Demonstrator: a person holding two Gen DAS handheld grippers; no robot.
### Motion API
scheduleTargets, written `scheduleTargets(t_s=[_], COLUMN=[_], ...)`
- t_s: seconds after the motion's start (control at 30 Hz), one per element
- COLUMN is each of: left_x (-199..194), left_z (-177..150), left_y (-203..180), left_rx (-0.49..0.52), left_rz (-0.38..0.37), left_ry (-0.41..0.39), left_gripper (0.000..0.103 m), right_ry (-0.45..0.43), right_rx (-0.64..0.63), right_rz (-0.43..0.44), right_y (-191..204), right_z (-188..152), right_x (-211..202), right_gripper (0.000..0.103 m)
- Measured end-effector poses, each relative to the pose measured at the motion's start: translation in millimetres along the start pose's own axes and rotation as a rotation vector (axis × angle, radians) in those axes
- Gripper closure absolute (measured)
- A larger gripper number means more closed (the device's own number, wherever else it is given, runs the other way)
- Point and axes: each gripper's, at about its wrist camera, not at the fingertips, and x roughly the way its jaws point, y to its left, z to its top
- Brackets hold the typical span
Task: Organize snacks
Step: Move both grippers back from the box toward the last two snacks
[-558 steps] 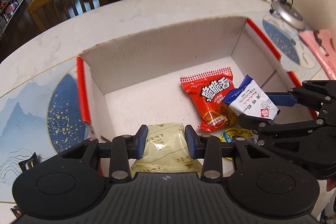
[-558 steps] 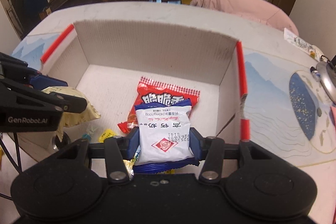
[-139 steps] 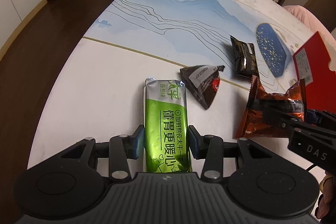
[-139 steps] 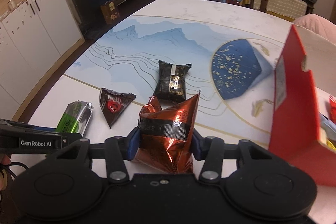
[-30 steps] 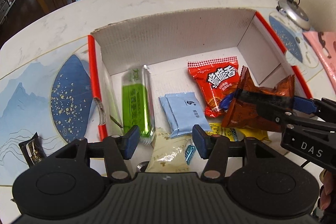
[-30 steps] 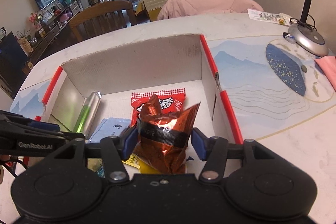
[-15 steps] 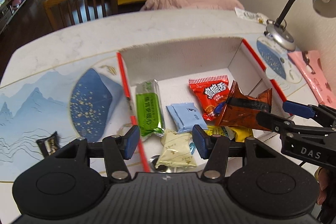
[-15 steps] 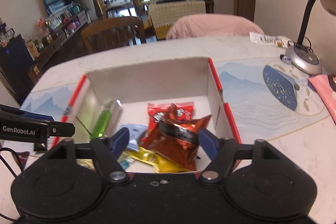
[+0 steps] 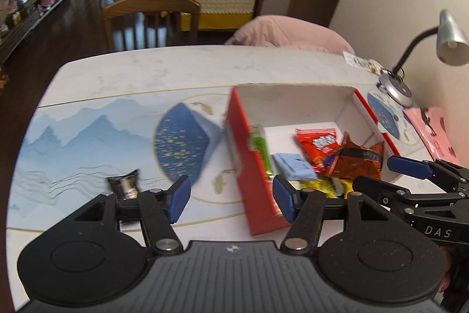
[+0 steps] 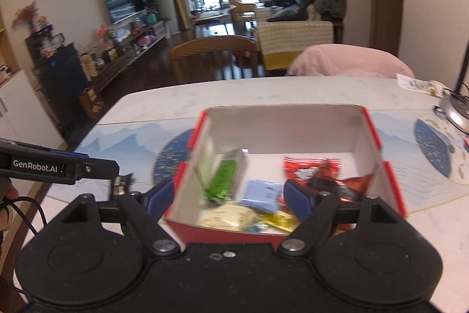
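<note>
Left wrist view gives me the tabletop, white with a blue mountain print, and on it the red box with white inner walls. Inside the box I see a green bar against the left wall, a red packet, a copper-brown packet beside it, a pale blue sachet and yellow wrappers at the near end. A dark packet lies on the tabletop left of the box, apart from it. My left gripper has its jaws spread, holding nothing. My right gripper likewise hangs with jaws wide and empty over the box's near edge.
</note>
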Motion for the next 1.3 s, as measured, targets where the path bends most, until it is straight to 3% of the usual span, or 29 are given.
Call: scheduleTargets(t_s=[0.27,0.43,0.53,0.9,1.1,1.3], left_x=[-30,-40,-42,-29,-9,12], left_z=[-26,-44,-54,-93,-103,-105], left_y=[44,70,86,142,149,155], left_rx=[-0.042,-0.107,-0.152,-0.336,-0.308,-0.298], left_rz=[0.052,0.078,0.101,0.187,0.247,0.246], left_ry=[-0.045,-0.057,-0.051,0.040,0.055,0.072], left_gripper=[0.038,0.028,0.027,0.027,0.027,0.027], right_ry=[0.019,0.039,0.046,0.178,0.237,0.284], right_rx=[-0.042,-0.083,-0.090,-0.109,-0.102,-0.125], right_rz=[0.084,0.132,0.152,0.218,0.230,0.224], right_y=[45,72,85,122,140,153], right_z=[0,-1,-3,-9,-7,-5], right_x=[12,22,27,71,99,129], right_gripper=[0.014,0.005,0.001,0.000,0.000,0.001])
